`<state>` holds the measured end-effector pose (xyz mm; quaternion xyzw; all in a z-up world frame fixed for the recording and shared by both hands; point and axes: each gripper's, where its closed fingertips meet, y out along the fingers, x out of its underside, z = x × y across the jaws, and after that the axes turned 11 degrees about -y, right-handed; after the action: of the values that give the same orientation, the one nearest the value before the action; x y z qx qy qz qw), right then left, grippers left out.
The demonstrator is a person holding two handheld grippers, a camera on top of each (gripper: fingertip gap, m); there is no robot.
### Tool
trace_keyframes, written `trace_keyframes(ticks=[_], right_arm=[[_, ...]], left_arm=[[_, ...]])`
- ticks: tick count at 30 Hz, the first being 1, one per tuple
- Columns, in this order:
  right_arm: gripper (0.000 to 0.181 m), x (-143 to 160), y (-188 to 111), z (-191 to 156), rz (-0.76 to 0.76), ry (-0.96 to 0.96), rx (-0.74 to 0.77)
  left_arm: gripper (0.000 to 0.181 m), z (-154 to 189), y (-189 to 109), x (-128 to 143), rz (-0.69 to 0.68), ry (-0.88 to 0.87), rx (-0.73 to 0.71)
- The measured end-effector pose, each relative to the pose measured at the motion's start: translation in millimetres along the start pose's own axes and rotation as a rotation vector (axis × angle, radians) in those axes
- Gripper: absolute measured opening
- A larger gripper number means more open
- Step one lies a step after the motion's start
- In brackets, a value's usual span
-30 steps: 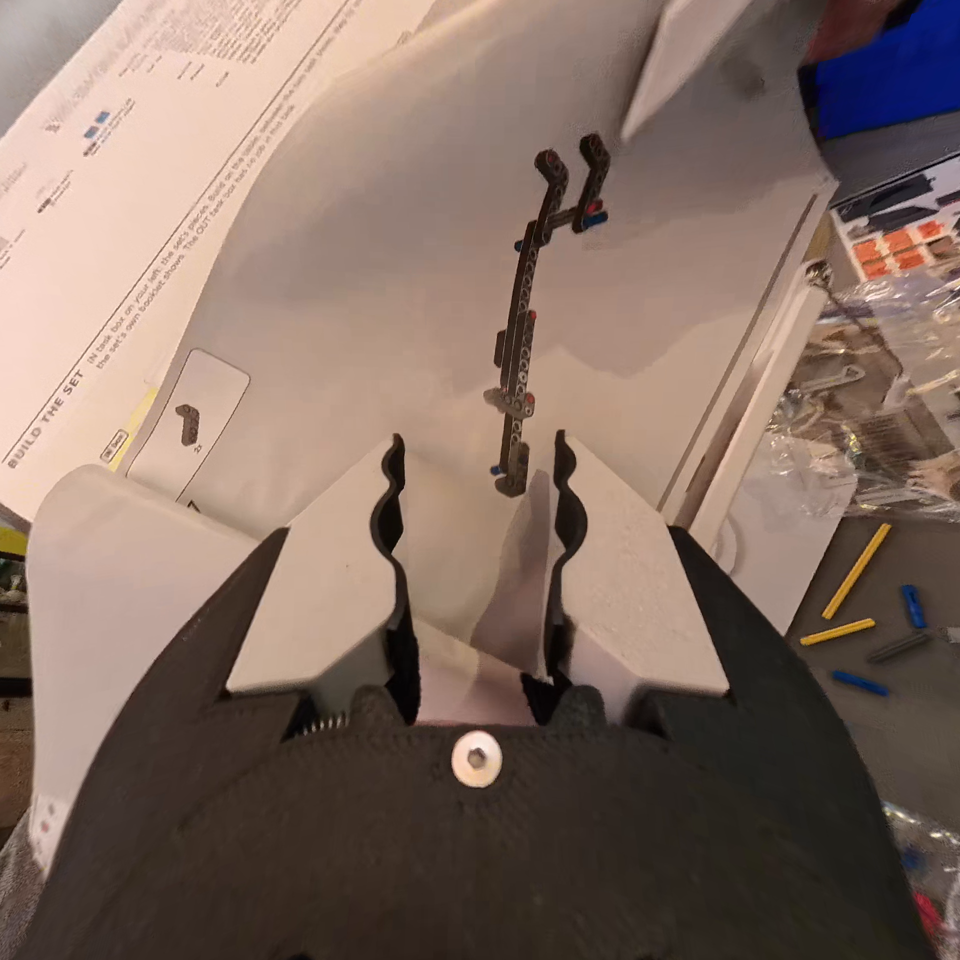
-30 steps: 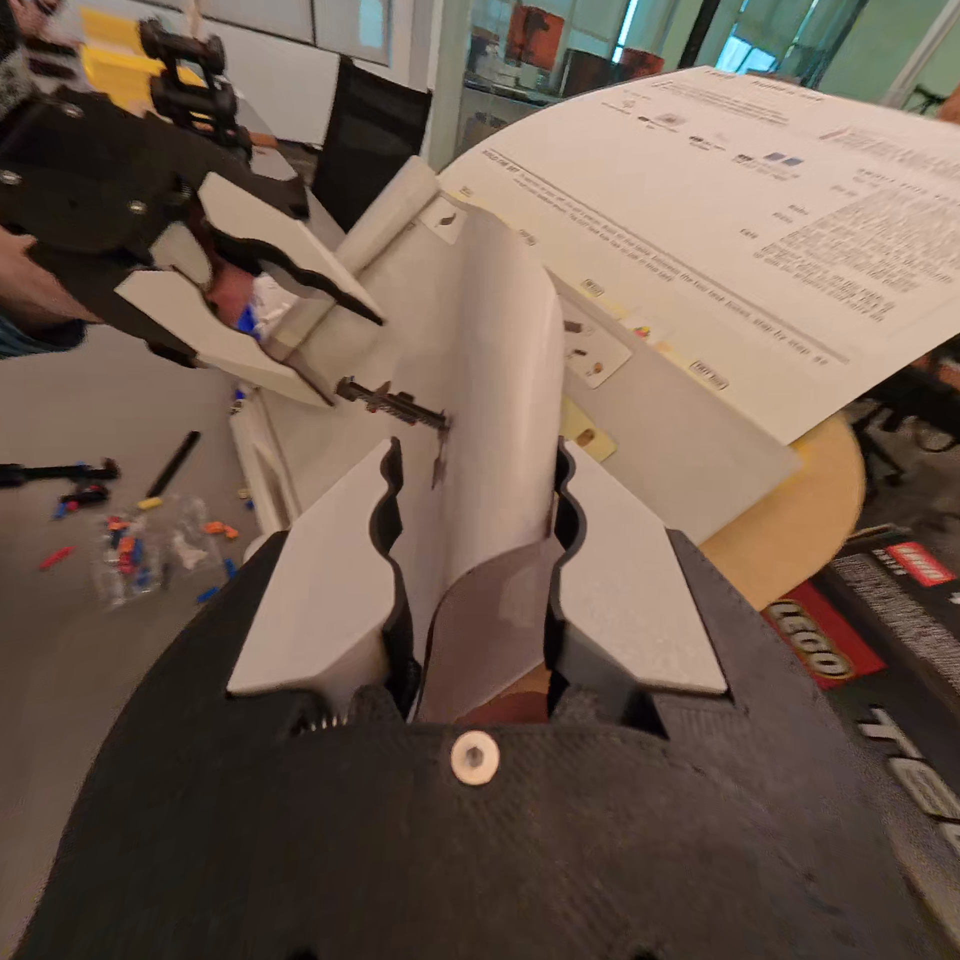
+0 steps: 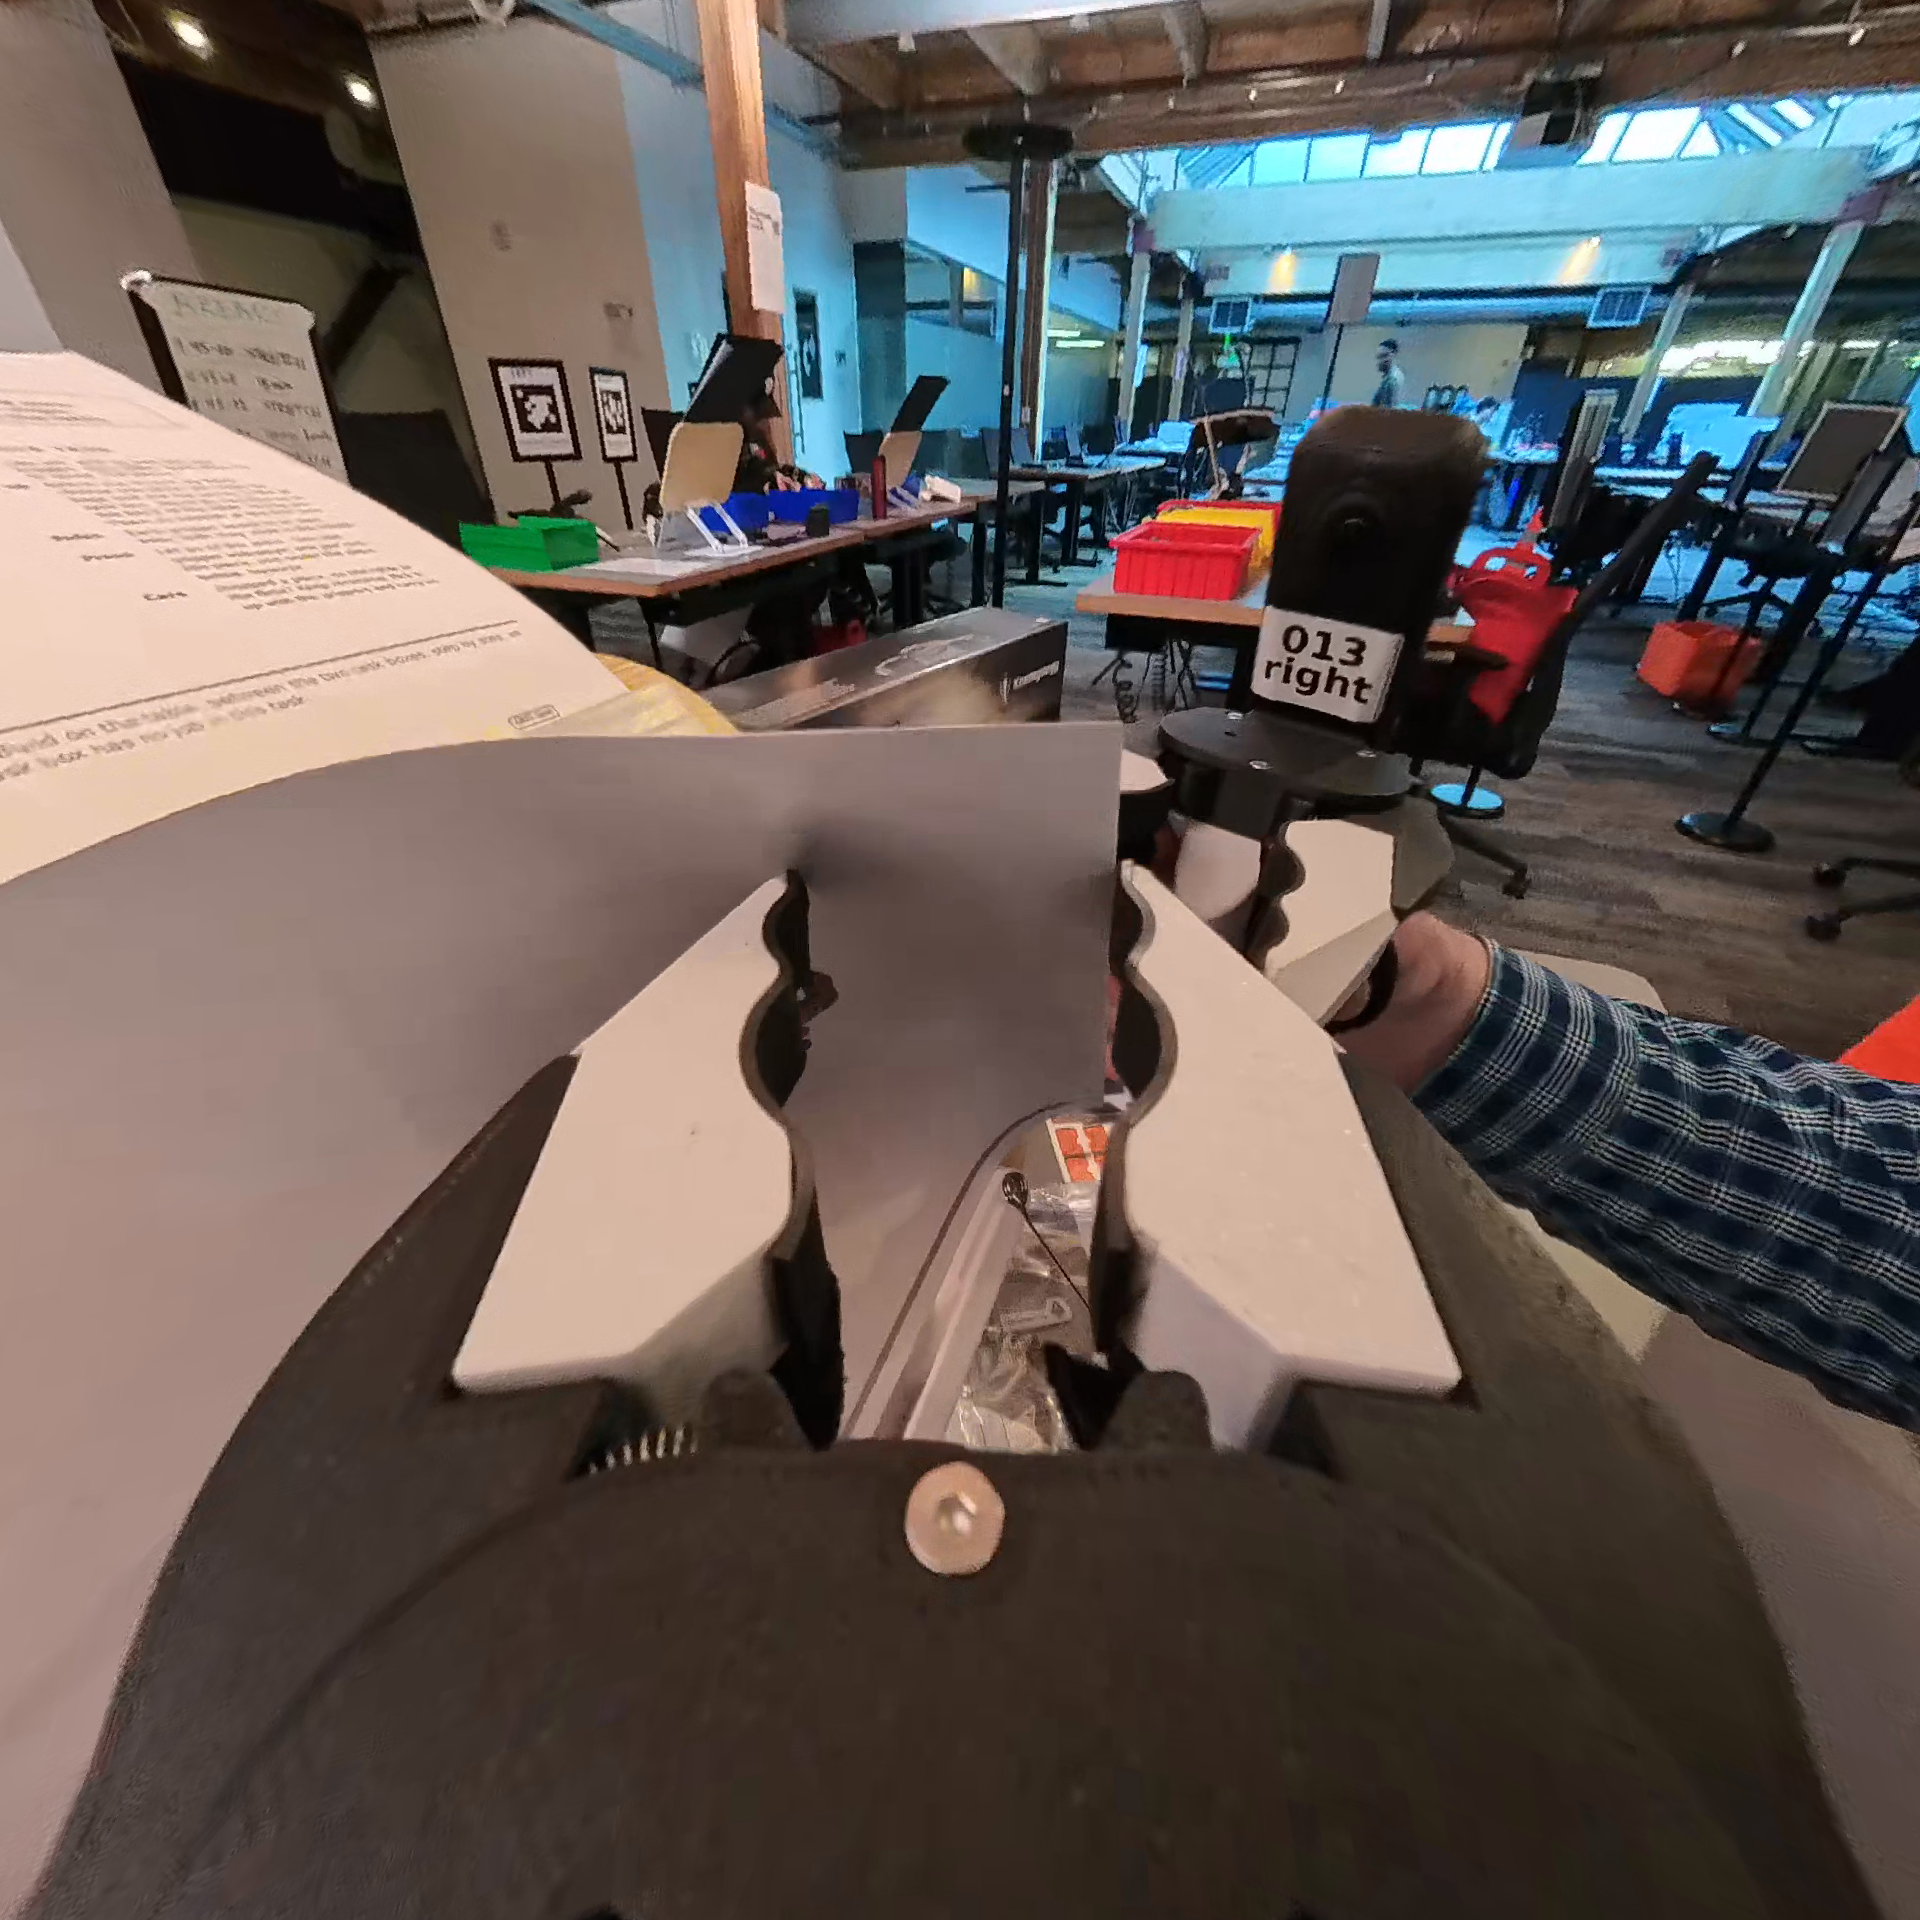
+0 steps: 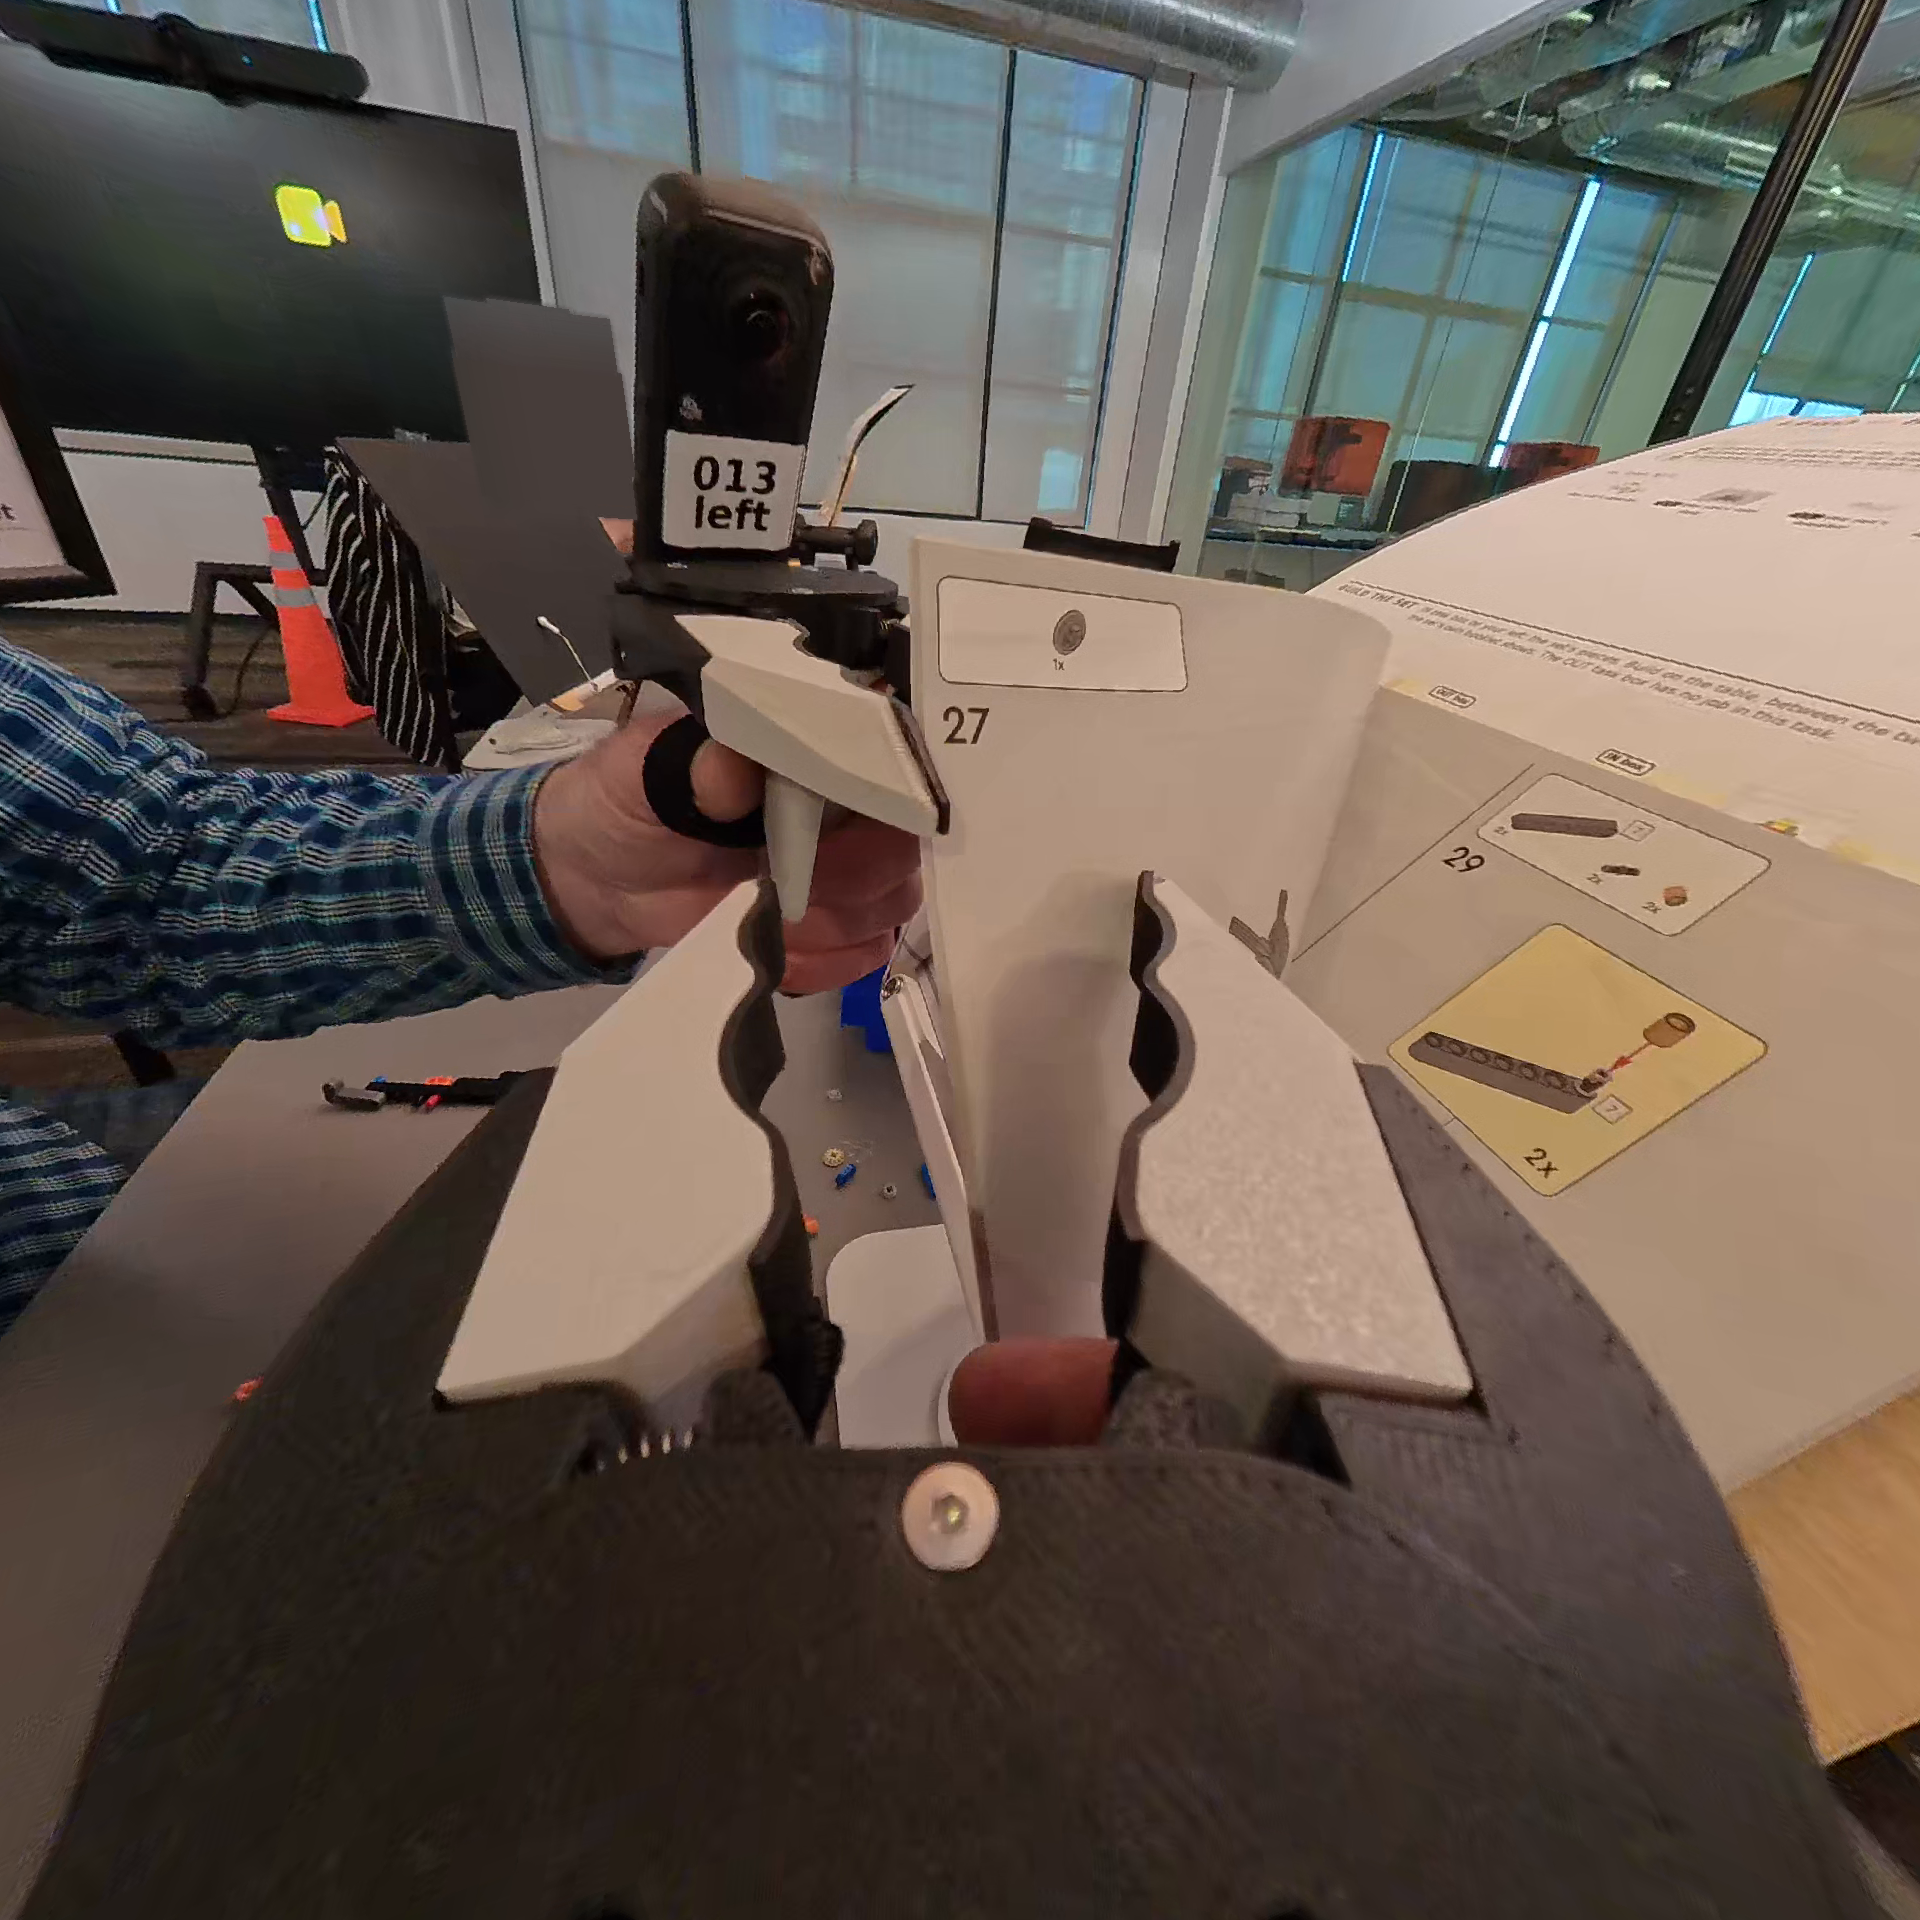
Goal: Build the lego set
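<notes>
the right gripper (image 4: 951, 1049) stands with jaws apart around an upright instruction booklet page (image 4: 1101, 790), not clamped. the left gripper (image 3: 956, 1049), jaws also apart, meets the same page's edge. step in hand: turning the page. next: lay it flat, then fetch loose lego parts (image 4: 852, 1169) from the table

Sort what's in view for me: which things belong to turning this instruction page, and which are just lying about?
In use:
- upright booklet page
- left gripper, at that page's edge
- right gripper, jaws either side of the page
- open instruction booklet

Lying about:
- black beam assembly
- small loose pieces
- printed task sheet
- parts bags
</notes>
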<state>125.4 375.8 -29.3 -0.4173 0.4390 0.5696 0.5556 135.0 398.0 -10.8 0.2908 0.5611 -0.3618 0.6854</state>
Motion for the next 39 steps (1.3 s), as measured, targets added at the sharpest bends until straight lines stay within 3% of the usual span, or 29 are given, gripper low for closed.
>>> trace_keyframes(ticks=[15,39], right_arm=[[0.068,-0.2,-4.6,5.4,0.032,0.036,-0.020],[0.067,-2.0,-8.9,6.8,0.067,0.062,-0.046]], left_arm=[[0.041,1.8,2.9,1.2,0.010,0.006,0.101],[0.042,3.4,7.8,-1.1,0.026,0.015,0.129]])
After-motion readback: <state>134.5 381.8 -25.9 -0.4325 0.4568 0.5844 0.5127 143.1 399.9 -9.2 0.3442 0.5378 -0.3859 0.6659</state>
